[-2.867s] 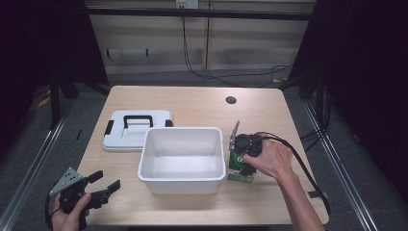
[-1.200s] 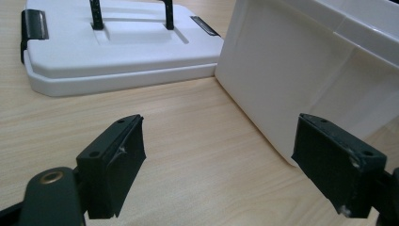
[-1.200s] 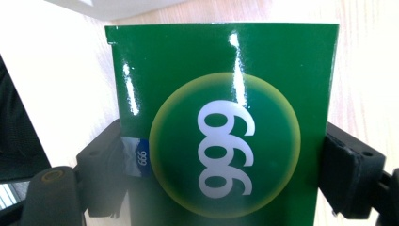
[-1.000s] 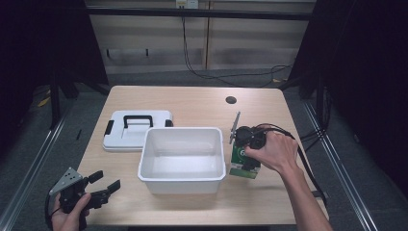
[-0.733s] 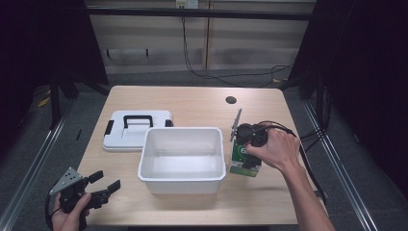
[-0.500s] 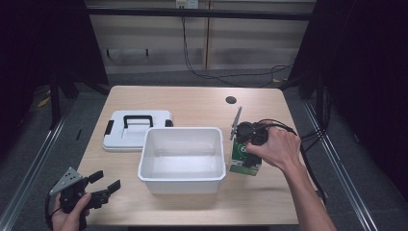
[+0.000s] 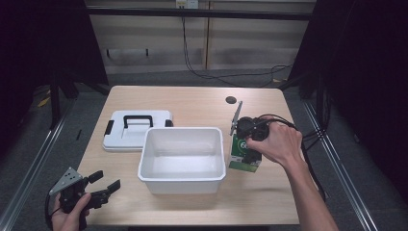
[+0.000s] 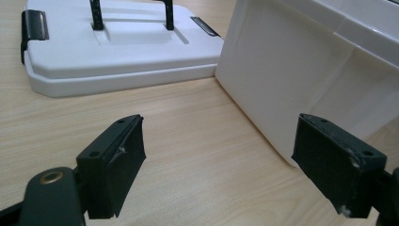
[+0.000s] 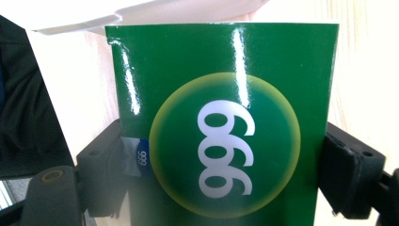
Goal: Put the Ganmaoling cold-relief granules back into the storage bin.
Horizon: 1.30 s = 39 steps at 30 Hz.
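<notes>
The white tub (image 7: pixel 182 156) is sitting open near the middle of the wooden table (image 7: pixel 192 103), and everything else is lying around it. Just to the tub's right, the right gripper (image 7: pixel 248 149) is pointing down over a green box (image 7: pixel 239 155) — a glossy carton that is standing on the table close beside the tub's right wall. In the right gripper view the box (image 9: pixel 221 122) is filling the space between the two black jaws, its printed yellow-ringed circle with white numerals facing the camera, and both pads are pressing against its side edges, so the gripper is clamping the carton. Whether the box is touching the tub wall cannot be told. The person's right hand (image 7: pixel 279 144) is wrapping the gripper's body, and a black cable (image 7: pixel 310 137) is trailing off to the right, away from the tub.

Behind the tub's left corner, the white lid (image 7: pixel 136 130) with its black handle is lying flat on the table; in the left gripper view the lid (image 8: pixel 117 52) and the tub's outer wall (image 8: pixel 301 80) are meeting at a corner.

The left gripper (image 7: pixel 103 185) is hanging off the tub's front left, near the table's edge, held in the left hand (image 7: pixel 70 211). Its jaws are standing wide apart — nothing but bare wood between them — and aiming toward the tub.
</notes>
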Available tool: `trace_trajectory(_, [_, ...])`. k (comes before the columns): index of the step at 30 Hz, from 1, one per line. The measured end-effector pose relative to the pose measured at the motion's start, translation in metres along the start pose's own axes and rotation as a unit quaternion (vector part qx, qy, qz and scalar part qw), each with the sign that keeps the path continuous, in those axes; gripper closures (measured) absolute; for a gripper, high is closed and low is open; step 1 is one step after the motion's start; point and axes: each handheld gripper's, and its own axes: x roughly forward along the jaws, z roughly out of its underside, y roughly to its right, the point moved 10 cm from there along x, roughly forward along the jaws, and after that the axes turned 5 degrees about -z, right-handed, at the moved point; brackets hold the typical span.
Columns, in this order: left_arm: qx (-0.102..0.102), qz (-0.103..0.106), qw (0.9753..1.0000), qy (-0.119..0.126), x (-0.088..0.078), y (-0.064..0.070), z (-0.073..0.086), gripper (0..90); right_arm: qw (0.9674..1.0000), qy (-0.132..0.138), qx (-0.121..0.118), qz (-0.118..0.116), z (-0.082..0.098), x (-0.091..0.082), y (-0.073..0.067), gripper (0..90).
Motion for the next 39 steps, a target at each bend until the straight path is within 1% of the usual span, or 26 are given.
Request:
trace_trajectory(1, [0.0, 0.0, 1.0, 0.0, 0.0, 0.0, 0.0, 16.9, 1.0, 0.0, 0.0, 0.0, 0.0, 0.0, 0.0, 16.4])
trace_trajectory(2, [0.0, 0.0, 1.0, 0.0, 0.0, 0.0, 0.0, 16.9, 1.0, 0.0, 0.005, -0.001, 0.0, -0.001, 0.0, 16.4])
trace_trajectory(3, [-0.002, 0.0, 1.0, 0.001, 0.0, 0.0, 0.0, 16.9, 1.0, 0.001, 0.001, 0.001, 0.0, -0.002, 0.001, 16.4])
trace_trajectory(6, [-0.001, 0.0, 1.0, 0.0, 0.0, 0.0, 0.0, 16.9, 1.0, 0.007, 0.006, 0.001, 0.0, -0.009, -0.001, 16.4])
trace_trajectory(9, [0.0, 0.0, 1.0, 0.0, 0.0, 0.0, 0.0, 16.9, 0.9999, 0.009, 0.0, 0.006, -0.002, -0.016, 0.0, 16.4])
trace_trajectory(10, [-0.003, 0.0, 1.0, 0.002, 0.0, 0.0, 0.0, 16.9, 0.9999, 0.008, -0.003, 0.009, -0.002, -0.019, 0.0, 16.4])
trace_trajectory(11, [-0.003, 0.001, 1.0, 0.002, 0.0, 0.0, 0.0, 16.9, 0.9999, 0.008, 0.001, 0.009, -0.003, -0.02, -0.001, 16.4])
trace_trajectory(12, [0.0, 0.001, 1.0, 0.0, 0.0, 0.0, 0.0, 16.9, 0.9999, 0.009, -0.002, 0.01, -0.003, -0.022, 0.0, 16.4])
trace_trajectory(13, [0.0, 0.001, 1.0, -0.001, 0.0, 0.0, 0.0, 16.9, 0.9999, 0.01, 0.0, 0.01, -0.004, -0.024, -0.001, 16.4])
trace_trajectory(15, [-0.004, 0.001, 1.0, 0.001, 0.001, 0.001, 0.0, 16.9, 0.9999, 0.009, -0.002, 0.009, -0.005, -0.026, -0.001, 16.4])
trace_trajectory(17, [-0.003, 0.002, 1.0, 0.0, 0.001, 0.0, 0.0, 16.9, 0.9999, 0.011, -0.007, 0.01, -0.007, -0.028, 0.0, 16.4])
trace_trajectory(20, [0.0, 0.001, 1.0, 0.0, 0.0, 0.0, 0.0, 16.9, 0.9999, 0.009, -0.005, 0.01, -0.009, -0.033, -0.001, 16.4])
trace_trajectory(21, [0.0, 0.001, 1.0, 0.0, 0.0, 0.0, 0.0, 16.9, 0.9999, 0.01, -0.008, 0.011, -0.009, -0.034, 0.0, 16.4])
trace_trajectory(22, [-0.001, 0.001, 1.0, 0.001, 0.0, 0.0, 0.0, 16.9, 0.9999, 0.01, -0.002, 0.012, -0.009, -0.037, -0.001, 16.4])
trace_trajectory(23, [0.0, 0.001, 1.0, 0.0, 0.0, 0.0, 0.0, 16.9, 0.9999, 0.011, -0.002, 0.013, -0.01, -0.039, -0.001, 16.4])
trace_trajectory(26, [0.0, 0.001, 1.0, 0.0, 0.0, 0.0, 0.0, 16.9, 0.9998, 0.012, -0.008, 0.014, -0.011, -0.043, -0.001, 16.4])
trace_trajectory(28, [-0.001, 0.001, 1.0, 0.0, 0.0, 0.0, 0.0, 16.9, 0.9998, 0.012, -0.007, 0.015, -0.012, -0.047, -0.002, 16.4])
trace_trajectory(29, [-0.001, 0.001, 1.0, 0.0, 0.0, 0.0, 0.0, 16.9, 0.9997, 0.012, -0.011, 0.016, -0.012, -0.049, -0.001, 16.4])
trace_trajectory(31, [-0.001, 0.001, 1.0, 0.0, 0.0, 0.0, 0.0, 16.9, 0.9997, 0.015, -0.01, 0.014, -0.014, -0.052, -0.003, 16.4])
trace_trajectory(33, [0.0, 0.001, 1.0, 0.0, 0.0, 0.0, 0.0, 16.9, 0.9996, 0.017, -0.015, 0.014, -0.016, -0.054, -0.003, 16.4])
trace_trajectory(35, [0.0, 0.001, 1.0, -0.001, 0.0, 0.0, 0.0, 16.9, 0.9997, 0.016, -0.011, 0.014, -0.018, -0.058, -0.005, 16.4])
trace_trajectory(36, [0.001, 0.001, 1.0, -0.001, 0.0, 0.0, 0.0, 16.9, 0.9995, 0.022, -0.015, 0.016, -0.02, -0.061, -0.005, 16.4])
trace_trajectory(37, [0.001, 0.002, 1.0, -0.001, 0.0, 0.001, 0.0, 16.9, 0.9996, 0.023, -0.011, 0.016, -0.022, -0.063, -0.006, 16.4])
trace_trajectory(39, [0.001, 0.002, 1.0, -0.002, 0.0, 0.001, 0.0, 16.9, 0.9994, 0.023, -0.021, 0.016, -0.026, -0.065, -0.006, 16.4])
